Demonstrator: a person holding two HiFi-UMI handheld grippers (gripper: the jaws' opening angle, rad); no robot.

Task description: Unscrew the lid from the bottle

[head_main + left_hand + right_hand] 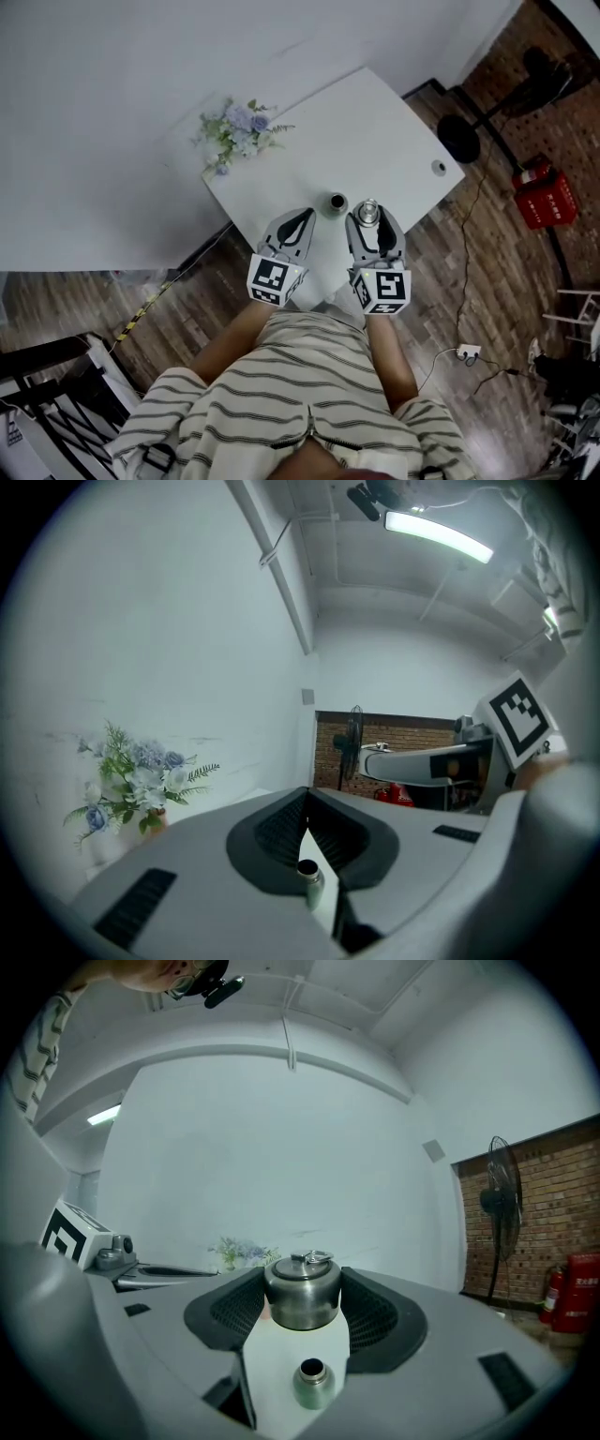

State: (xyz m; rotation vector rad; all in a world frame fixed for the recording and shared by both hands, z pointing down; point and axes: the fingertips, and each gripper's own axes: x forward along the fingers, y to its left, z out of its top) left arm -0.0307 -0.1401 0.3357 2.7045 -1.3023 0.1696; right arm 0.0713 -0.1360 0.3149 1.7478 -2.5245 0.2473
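Looking down in the head view, a striped shirt (309,375) fills the six o'clock edge, with both forearms reaching toward twelve. Just past them the left gripper (304,216) and right gripper (372,217) hang side by side above the near edge of a white table (394,131).

The left gripper's own view shows its jaws pressed together at the tips (307,808), with nothing between them. The right gripper (302,1283) pinches the metal lid (302,1302), one ribbed pad against each side and the lid's ring handle on top.

The bottle (337,203) stands upright on the table with its mouth open, between the two grippers and a little toward twelve o'clock. In the right gripper view it sits at six o'clock under the held lid (312,1382), clearly apart from it.

Farther off, a bunch of pale blue flowers (234,131) rests at the table's ten o'clock corner by the white wall. A standing fan (461,137) is on the wooden floor at two o'clock, and a red crate (548,199) at three.
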